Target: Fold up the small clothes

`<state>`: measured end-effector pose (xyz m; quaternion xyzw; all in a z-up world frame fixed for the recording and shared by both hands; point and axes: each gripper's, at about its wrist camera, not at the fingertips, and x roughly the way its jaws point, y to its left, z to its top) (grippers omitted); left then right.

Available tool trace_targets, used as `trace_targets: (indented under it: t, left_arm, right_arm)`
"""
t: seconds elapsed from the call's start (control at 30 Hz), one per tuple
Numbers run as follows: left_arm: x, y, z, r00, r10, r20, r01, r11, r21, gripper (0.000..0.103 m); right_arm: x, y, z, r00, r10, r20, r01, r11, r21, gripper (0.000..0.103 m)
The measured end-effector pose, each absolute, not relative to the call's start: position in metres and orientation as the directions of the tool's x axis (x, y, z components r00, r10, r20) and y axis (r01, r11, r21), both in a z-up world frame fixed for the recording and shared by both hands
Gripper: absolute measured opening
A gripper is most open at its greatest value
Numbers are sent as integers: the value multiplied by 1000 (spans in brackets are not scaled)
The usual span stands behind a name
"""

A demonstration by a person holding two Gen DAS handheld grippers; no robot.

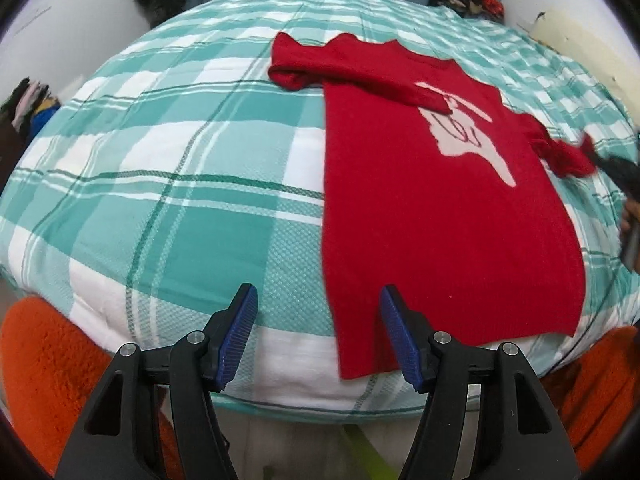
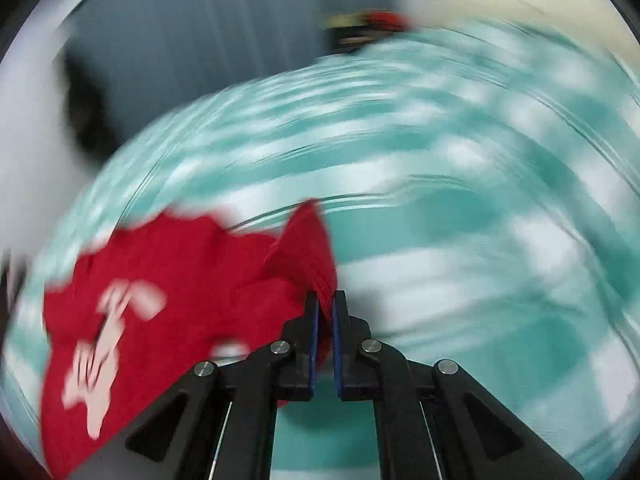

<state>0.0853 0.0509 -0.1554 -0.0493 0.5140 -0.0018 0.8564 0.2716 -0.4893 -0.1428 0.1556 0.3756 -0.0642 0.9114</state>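
Left wrist view: red sweater (image 1: pixel 440 208) flat on the checked bed (image 1: pixel 180 168), one sleeve folded across the chest; left gripper (image 1: pixel 318 332) spread wide at the hem. Right wrist view, blurred: right gripper (image 2: pixel 325 320) pinching the other sleeve (image 2: pixel 308 240).

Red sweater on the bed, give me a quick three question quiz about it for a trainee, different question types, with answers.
1. True or false: the left gripper is shut on the red sweater.
2. Multiple choice: which part of the sweater does the right gripper pinch? A) the bottom hem B) a sleeve end C) the collar
3. Fill in: the sweater's other sleeve lies folded across the ____.

Key: 1. False, it is open above the hem near the edge of the checked blanket. 2. B. 3. Chest, reaching the pale print.
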Motion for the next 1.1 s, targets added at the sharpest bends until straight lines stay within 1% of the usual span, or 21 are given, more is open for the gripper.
trace_targets:
  t: [0.1,0.17,0.27,0.33,0.4,0.47,0.5,0.57,0.63,0.67,0.7,0.77,0.8,0.83,0.87,0.93,0.97,1.0,1.03,1.07,1.1]
  left_arm:
    - [88,38,-164,432,-66,-899,-27,996,-85,66]
    - [88,26,-166,419,-60,-906,-6,998,-69,66]
    - [85,11,-160,424,-42,-905,33,999,-31,66]
    - [84,6,-158,425,-26,-905,48,999,-6,66]
    - [84,3,-159,421,-21,-907,49,999,-1,66]
    - [84,2,-161,413,-19,-911,45,999,-1,66]
    - [84,1,-161,411,-17,-911,45,999,1,66]
    - [84,0,-161,411,-6,-912,50,999,16,66]
    - [82,0,-161,413,5,-911,54,998,30,66]
    - [82,1,-161,414,11,-910,53,998,37,66]
    - [82,1,-161,416,14,-909,50,998,39,66]
    - [83,5,-164,408,16,-913,33,999,32,66]
    - [84,5,-166,402,13,-916,27,999,26,66]
    - [85,6,-169,391,7,-920,20,1000,16,66]
    - [87,6,-171,384,4,-923,17,1000,11,66]
    - [88,3,-174,375,5,-927,15,1000,12,66]
    - [88,1,-173,376,10,-927,17,1000,17,66]
    - [88,-1,-171,379,14,-925,21,1000,23,66]
    - [88,-3,-169,382,18,-924,26,999,30,66]
    - [89,-3,-167,382,22,-924,29,999,36,67]
    - [89,-4,-166,383,31,-923,33,998,47,69]
  right_arm:
    - [240,-576,-163,679,-45,-733,383,873,301,6]
    - [225,-609,-182,676,-16,-737,426,825,373,6]
    - [217,-630,-203,687,59,-724,434,766,474,6]
    - [218,-633,-202,710,71,-701,416,760,499,6]
    - [216,-639,-204,713,57,-699,440,739,510,6]
    - [213,-644,-218,663,15,-749,511,722,467,4]
    - [209,-644,-224,652,-4,-759,527,722,448,2]
    - [201,-645,-229,668,-12,-744,527,714,462,2]
    - [199,-646,-225,671,5,-742,522,708,477,7]
    - [195,-649,-223,669,23,-742,527,689,497,11]
    - [189,-652,-220,667,21,-744,543,670,506,13]
    - [169,-660,-207,648,-63,-759,607,645,464,13]
    - [163,-660,-199,640,-111,-761,628,647,433,16]
    - [163,-658,-188,643,-148,-751,628,664,407,18]
    - [167,-654,-175,667,-153,-729,593,701,396,18]
    - [186,-642,-159,715,-84,-694,482,778,403,18]
    - [197,-635,-155,733,-20,-680,414,806,423,18]
    - [209,-630,-157,734,47,-677,360,819,447,23]
    - [226,-623,-166,710,127,-693,316,822,474,25]
    - [235,-622,-176,674,142,-725,328,822,465,26]
    - [241,-624,-195,601,102,-793,392,827,403,26]
